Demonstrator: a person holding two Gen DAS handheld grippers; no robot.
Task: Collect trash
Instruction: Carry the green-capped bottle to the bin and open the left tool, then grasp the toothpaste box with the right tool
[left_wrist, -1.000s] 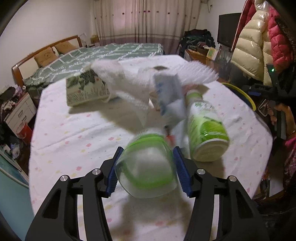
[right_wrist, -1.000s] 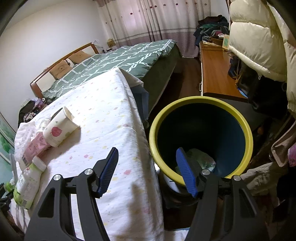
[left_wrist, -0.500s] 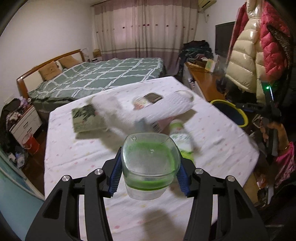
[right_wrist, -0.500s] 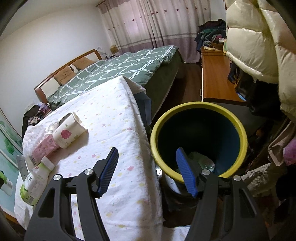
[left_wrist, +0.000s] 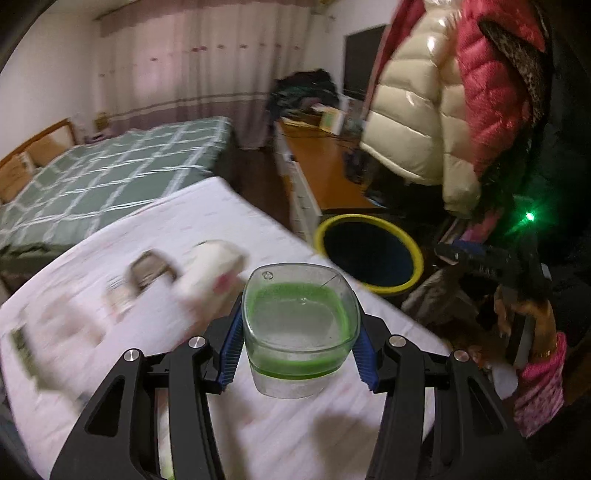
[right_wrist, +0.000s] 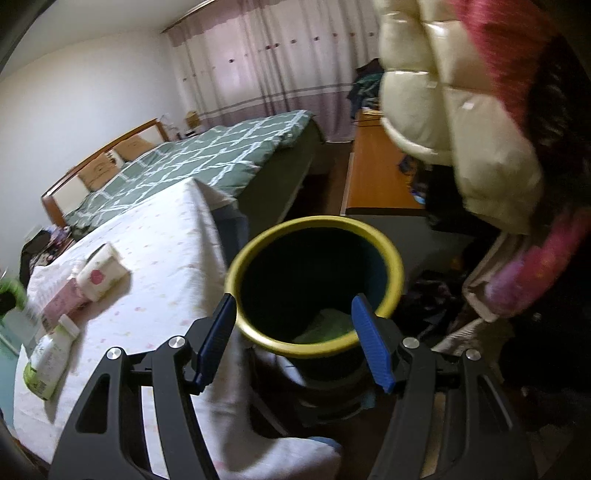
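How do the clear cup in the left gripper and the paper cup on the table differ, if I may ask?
The clear cup is see-through with a green band; the paper cup is opaque white with a pink mark. The clear cup is clamped in the left gripper; the paper cup lies tipped over on the table. Both are empty.

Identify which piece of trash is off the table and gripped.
The clear cup with green residue, clamped in the left gripper; the paper cup and bottle lie on the table.
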